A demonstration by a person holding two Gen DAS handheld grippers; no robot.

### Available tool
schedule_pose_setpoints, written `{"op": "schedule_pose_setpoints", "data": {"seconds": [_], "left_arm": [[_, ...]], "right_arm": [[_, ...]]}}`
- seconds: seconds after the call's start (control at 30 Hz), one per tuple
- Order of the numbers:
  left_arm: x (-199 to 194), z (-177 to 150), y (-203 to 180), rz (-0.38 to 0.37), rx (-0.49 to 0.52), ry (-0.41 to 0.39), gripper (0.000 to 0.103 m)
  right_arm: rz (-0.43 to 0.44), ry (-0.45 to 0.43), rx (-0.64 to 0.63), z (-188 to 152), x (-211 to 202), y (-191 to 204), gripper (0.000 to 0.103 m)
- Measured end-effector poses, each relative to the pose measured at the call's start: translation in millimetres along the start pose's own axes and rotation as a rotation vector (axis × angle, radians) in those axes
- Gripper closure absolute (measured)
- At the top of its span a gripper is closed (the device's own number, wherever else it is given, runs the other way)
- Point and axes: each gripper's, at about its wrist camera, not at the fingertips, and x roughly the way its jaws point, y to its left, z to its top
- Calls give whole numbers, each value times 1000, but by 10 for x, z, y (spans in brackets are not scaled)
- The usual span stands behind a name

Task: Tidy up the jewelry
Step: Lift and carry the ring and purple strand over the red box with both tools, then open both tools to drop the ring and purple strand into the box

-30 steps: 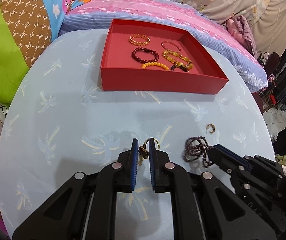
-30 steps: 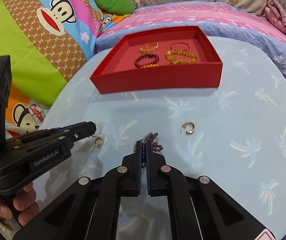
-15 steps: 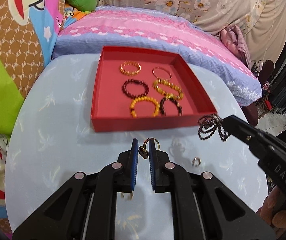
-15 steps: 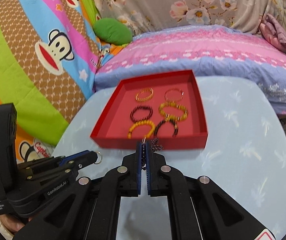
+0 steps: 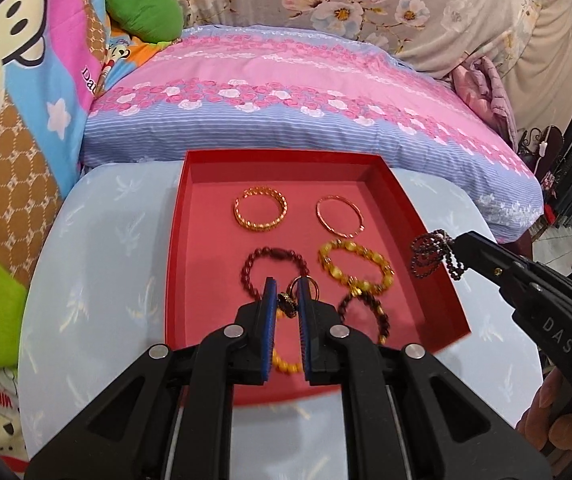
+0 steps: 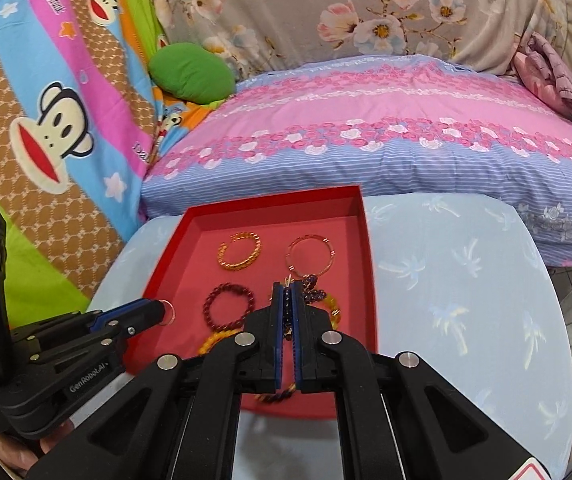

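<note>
A red tray (image 5: pixel 173 264) (image 6: pixel 370 280) sits on the light blue table and holds several bracelets: a gold chain one (image 5: pixel 261 213), a thin rose-gold bangle (image 5: pixel 340 216), a dark red bead one (image 5: pixel 273 258) and a yellow bead one (image 5: pixel 356 266). My left gripper (image 5: pixel 287 304) is shut on a gold ring with a dark ornament (image 5: pixel 289 304) above the tray's front part. My right gripper (image 6: pixel 287 304), also seen at the right of the left wrist view (image 5: pixel 452 242), is shut on a dark purple bead bracelet (image 5: pixel 432 254) (image 6: pixel 312 284) above the tray's right side.
A pink and blue striped cushion (image 5: pixel 306 92) lies behind the table. Cartoon monkey bedding (image 6: pixel 45 128) and a green pillow (image 6: pixel 191 72) are at the left. The table's (image 6: pixel 466 300) right half spreads beside the tray.
Both grippers have lifted their jewelry off the table and moved forward. They now hang over the red tray instead of the table in front of it.
</note>
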Motion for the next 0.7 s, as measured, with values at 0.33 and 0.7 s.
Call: {"op": "schedule_pose_setpoints", "data": {"seconds": [0.33,0.7], "left_arm": [[582,297,103,19,-19,44,93],[910,416,146,44,-31,82,92]], "right_arm": [[-60,44,-1,204,548,-191,99],[-35,86,-18,242,926,-72,98]]}}
